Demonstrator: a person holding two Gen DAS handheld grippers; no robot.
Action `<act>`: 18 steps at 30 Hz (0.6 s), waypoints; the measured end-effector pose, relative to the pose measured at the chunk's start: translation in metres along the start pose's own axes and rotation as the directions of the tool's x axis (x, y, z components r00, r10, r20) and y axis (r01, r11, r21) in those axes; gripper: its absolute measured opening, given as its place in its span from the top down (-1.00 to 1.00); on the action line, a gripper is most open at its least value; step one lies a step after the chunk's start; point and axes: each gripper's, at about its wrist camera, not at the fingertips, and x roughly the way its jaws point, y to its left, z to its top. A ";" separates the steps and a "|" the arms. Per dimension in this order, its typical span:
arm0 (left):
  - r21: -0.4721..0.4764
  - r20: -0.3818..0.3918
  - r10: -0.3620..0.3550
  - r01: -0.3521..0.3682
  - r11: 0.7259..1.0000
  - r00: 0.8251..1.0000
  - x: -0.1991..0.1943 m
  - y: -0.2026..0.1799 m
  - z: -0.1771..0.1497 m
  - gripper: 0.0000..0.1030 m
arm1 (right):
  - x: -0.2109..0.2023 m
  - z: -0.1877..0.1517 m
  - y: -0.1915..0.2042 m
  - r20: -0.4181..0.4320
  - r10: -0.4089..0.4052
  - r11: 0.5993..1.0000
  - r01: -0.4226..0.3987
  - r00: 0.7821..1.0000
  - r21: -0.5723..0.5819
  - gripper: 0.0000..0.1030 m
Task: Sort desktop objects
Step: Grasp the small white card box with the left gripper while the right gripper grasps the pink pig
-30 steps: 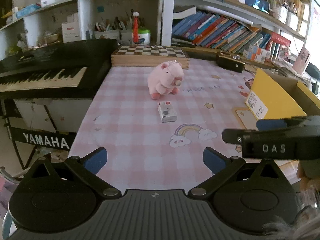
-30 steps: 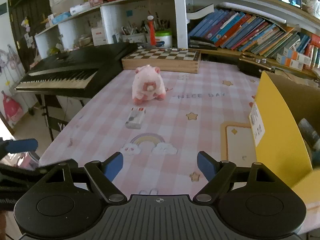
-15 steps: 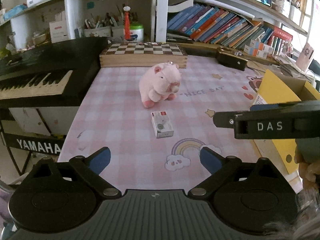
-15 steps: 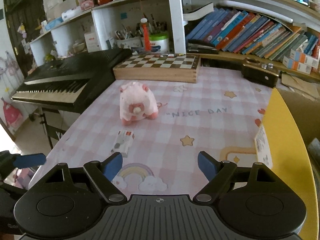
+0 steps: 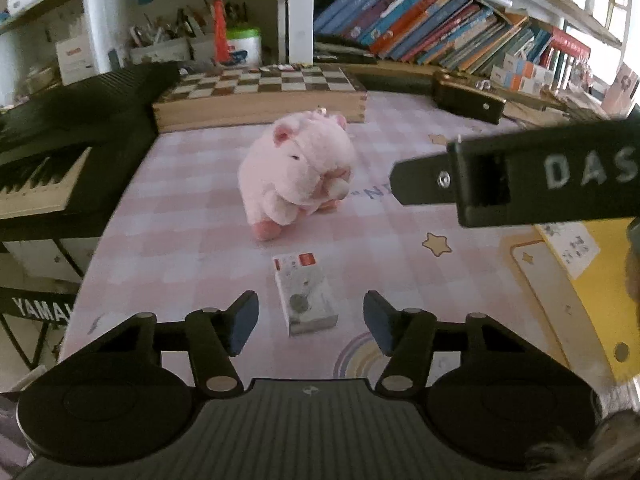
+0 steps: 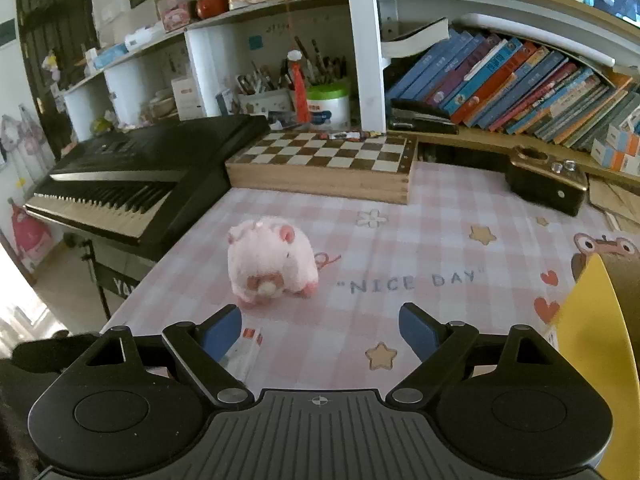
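On pink checked tablecloth (image 5: 192, 216): one pink plush pig (image 5: 298, 172), one small white box (image 5: 306, 294) lying flat just near of it, apart from it. Far edge: one wooden chessboard case (image 5: 260, 100); one black keyboard (image 5: 48, 148) at left; one yellow box (image 6: 588, 360) at right. Left gripper (image 5: 310, 320) closing, box lying between the fingers, pads not yet pressing. Right gripper (image 6: 320, 330) opening, wide, nothing between fingers; pig just far-left of it.
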 end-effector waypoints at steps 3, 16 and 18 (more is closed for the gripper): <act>-0.001 -0.013 0.010 -0.010 1.000 1.000 0.015 -0.002 0.004 0.05 | 0.008 0.006 0.000 -0.004 0.006 1.000 -0.006 1.000 -0.011 -0.71; -0.072 -0.026 0.041 -0.043 0.996 0.999 0.024 0.014 0.006 0.47 | 0.044 0.021 0.017 -0.039 0.072 0.994 -0.075 0.997 -0.083 -0.72; -0.096 -0.030 0.046 -0.048 0.994 0.999 0.019 0.022 0.003 0.47 | 0.050 0.023 0.020 -0.042 0.078 0.992 -0.082 0.996 -0.096 -0.72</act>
